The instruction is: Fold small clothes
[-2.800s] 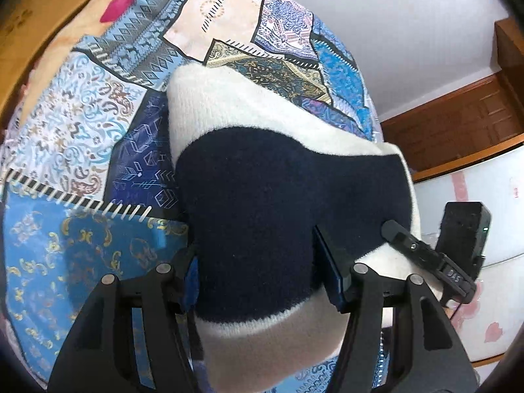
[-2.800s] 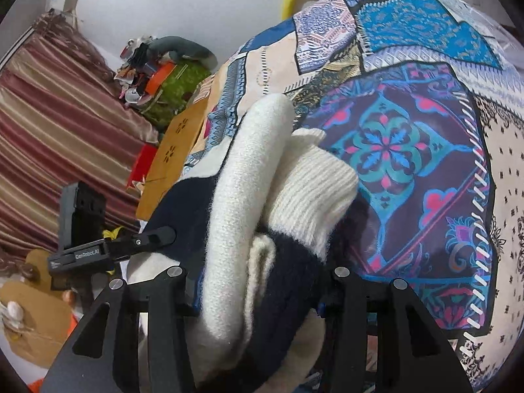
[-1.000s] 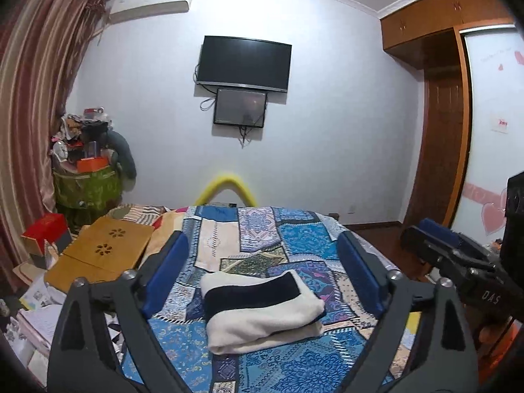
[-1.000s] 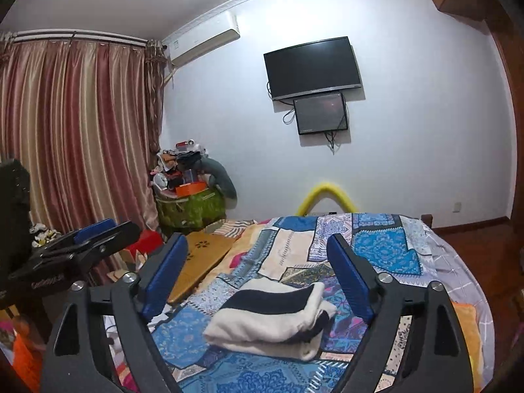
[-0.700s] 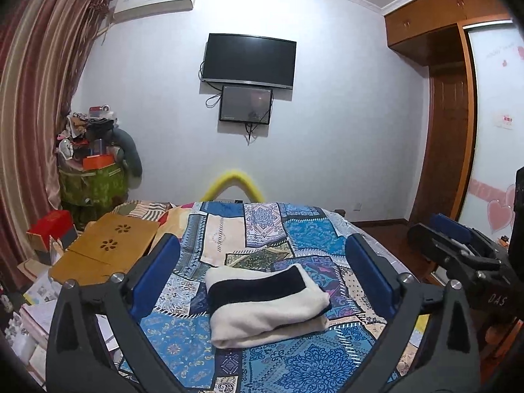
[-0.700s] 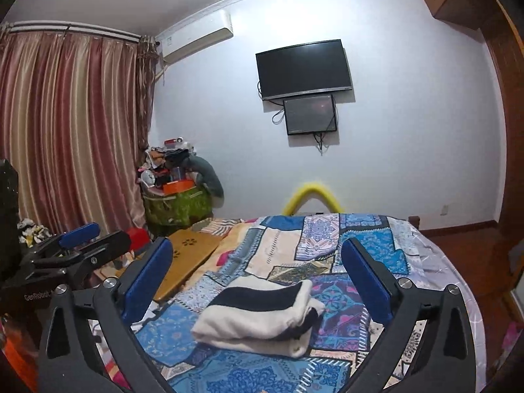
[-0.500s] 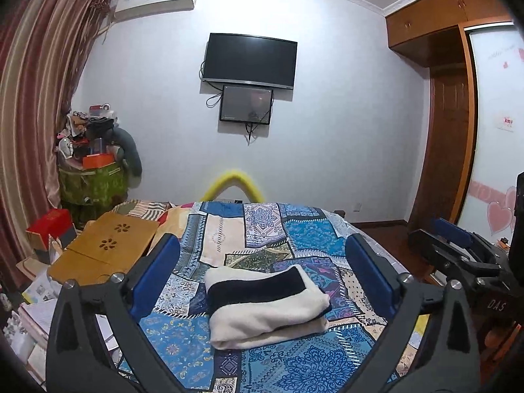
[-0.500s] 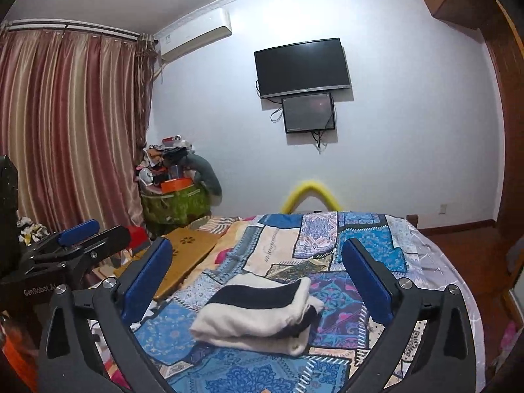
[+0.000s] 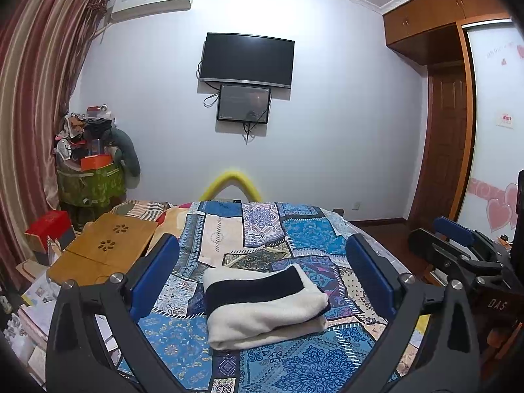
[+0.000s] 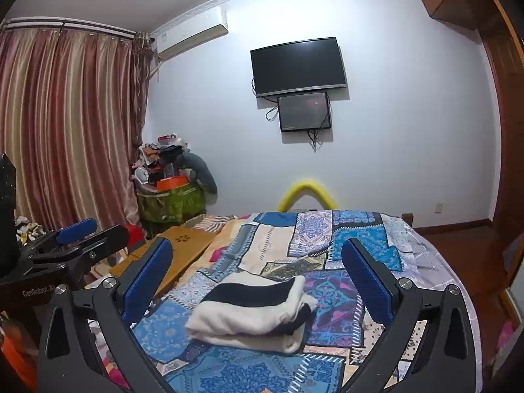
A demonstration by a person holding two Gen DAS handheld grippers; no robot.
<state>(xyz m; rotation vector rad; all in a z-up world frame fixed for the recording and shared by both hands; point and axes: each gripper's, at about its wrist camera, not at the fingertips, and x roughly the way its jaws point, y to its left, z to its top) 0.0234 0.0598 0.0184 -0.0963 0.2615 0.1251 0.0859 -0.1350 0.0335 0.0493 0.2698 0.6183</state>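
A folded cream and navy knit garment point(image 9: 265, 304) point(image 10: 252, 311) lies on the patchwork bedspread point(image 9: 304, 232) point(image 10: 360, 239). My left gripper point(image 9: 262, 278) is pulled back from it and held above the bed's near end, jaws wide open with nothing between the blue pads. My right gripper point(image 10: 258, 278) is likewise open and empty, back from the garment. Each gripper shows in the other's view: the right one point(image 9: 458, 255) at the right edge, the left one point(image 10: 65, 249) at the left edge.
A wooden lap desk point(image 9: 104, 249) lies at the bed's left side. A heaped green basket point(image 9: 88, 180) and striped curtains point(image 10: 65, 131) stand at left. A TV point(image 9: 247, 60) hangs on the far wall, a wardrobe point(image 9: 442, 98) at right. A yellow foam arch point(image 9: 232, 183) rises behind the bed.
Both grippers let go of the folded garment and drew back from the bed. Over the last second their jaws spread a little wider; the garment lies still.
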